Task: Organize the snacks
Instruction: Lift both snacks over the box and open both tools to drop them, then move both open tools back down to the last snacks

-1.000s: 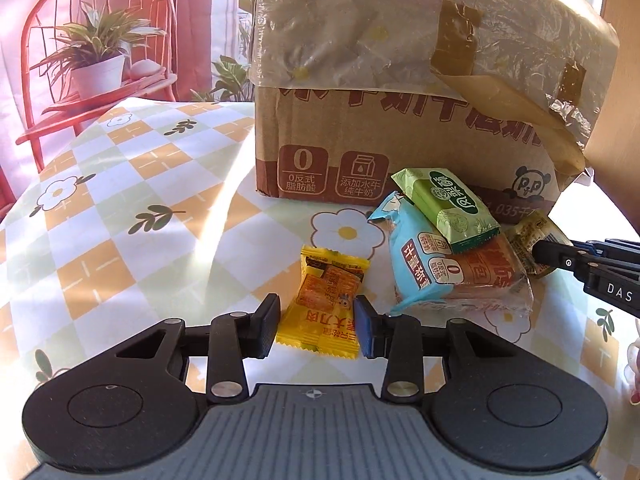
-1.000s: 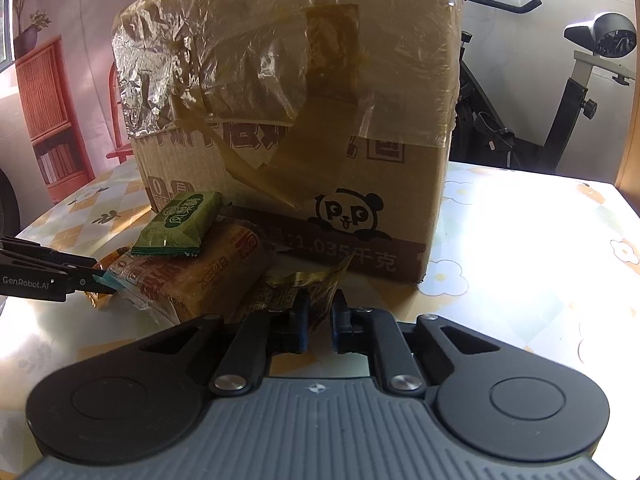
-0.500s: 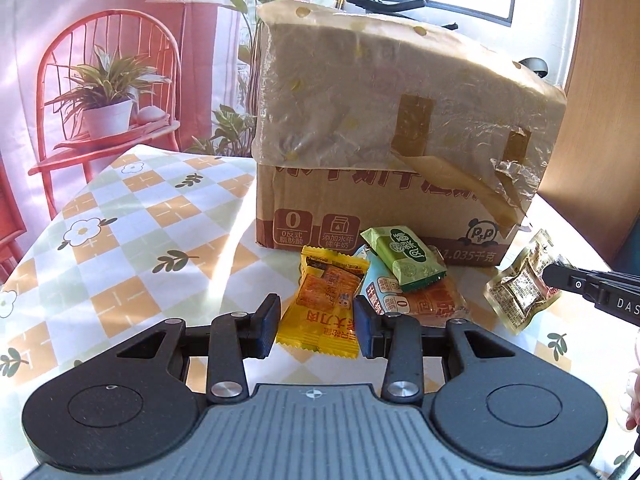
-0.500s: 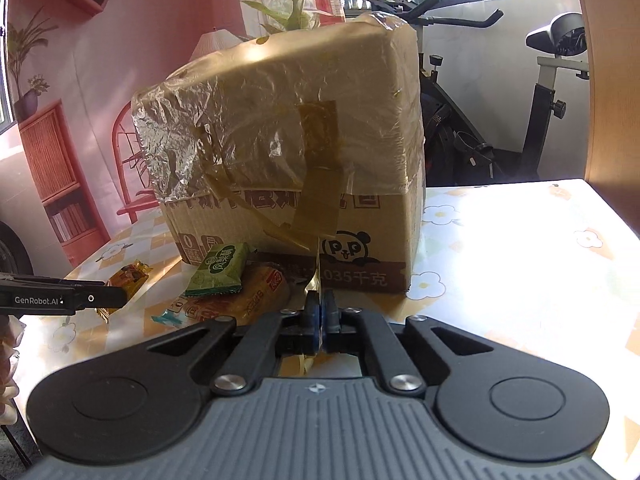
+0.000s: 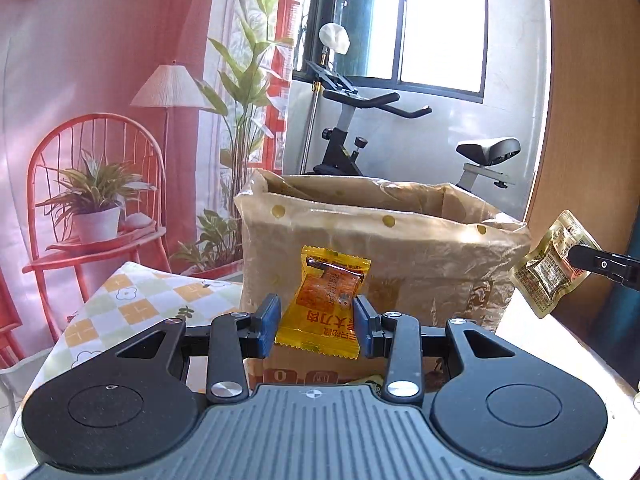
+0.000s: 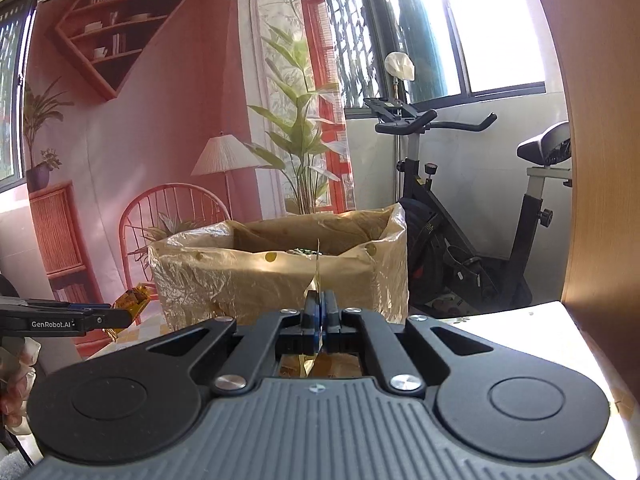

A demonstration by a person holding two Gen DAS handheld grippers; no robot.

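Two gripped snack packets point(image 5: 325, 305) point(image 5: 551, 265), one box point(image 5: 400, 252)

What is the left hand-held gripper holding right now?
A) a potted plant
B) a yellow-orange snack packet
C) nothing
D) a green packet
B: the left hand-held gripper is clamped on a yellow-orange snack packet, raised in front of the open box.
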